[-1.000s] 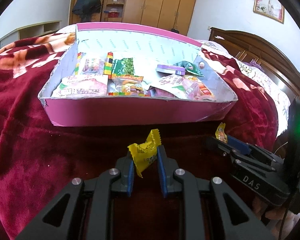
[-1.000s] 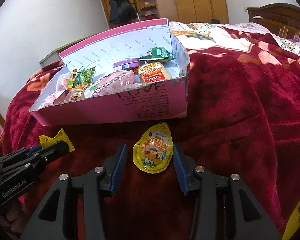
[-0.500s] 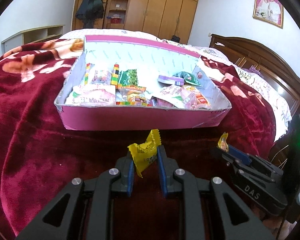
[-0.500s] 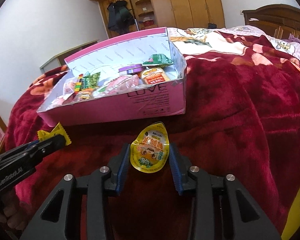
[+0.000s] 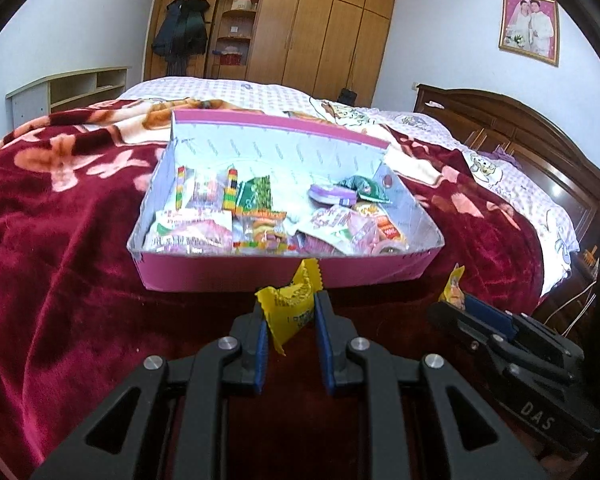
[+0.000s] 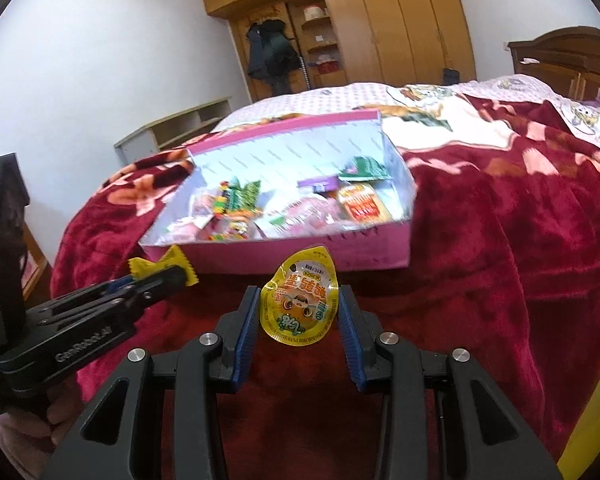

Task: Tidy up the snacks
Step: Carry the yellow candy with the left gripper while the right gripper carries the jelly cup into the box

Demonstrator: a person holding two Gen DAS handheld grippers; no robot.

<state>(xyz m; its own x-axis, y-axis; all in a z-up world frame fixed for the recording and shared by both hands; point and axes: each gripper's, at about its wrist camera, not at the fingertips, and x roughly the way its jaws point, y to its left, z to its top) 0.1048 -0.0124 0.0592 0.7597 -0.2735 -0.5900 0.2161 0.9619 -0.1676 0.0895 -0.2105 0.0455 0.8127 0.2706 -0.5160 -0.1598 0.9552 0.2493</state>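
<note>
A pink box (image 5: 284,276) (image 6: 312,254) with white inner walls sits on the red blanket, holding several snack packets. My left gripper (image 5: 289,312) is shut on a yellow wrapped candy (image 5: 290,306), lifted just before the box's near wall. That same candy (image 6: 160,266) shows in the right wrist view at the left gripper's tip. My right gripper (image 6: 299,312) is shut on a round yellow jelly cup (image 6: 300,302), raised in front of the box. In the left wrist view the jelly cup (image 5: 454,286) pokes up from the right gripper at lower right.
The red floral blanket (image 5: 60,240) covers the bed all around the box. A dark wooden headboard (image 5: 520,128) stands to the right, wardrobes (image 5: 320,28) at the back, and a low shelf unit (image 5: 72,90) along the left wall.
Both grippers rose with their snacks and pitched up, so the box now sits lower and farther in view. The right jaws closed in from beside the jelly cup onto it.
</note>
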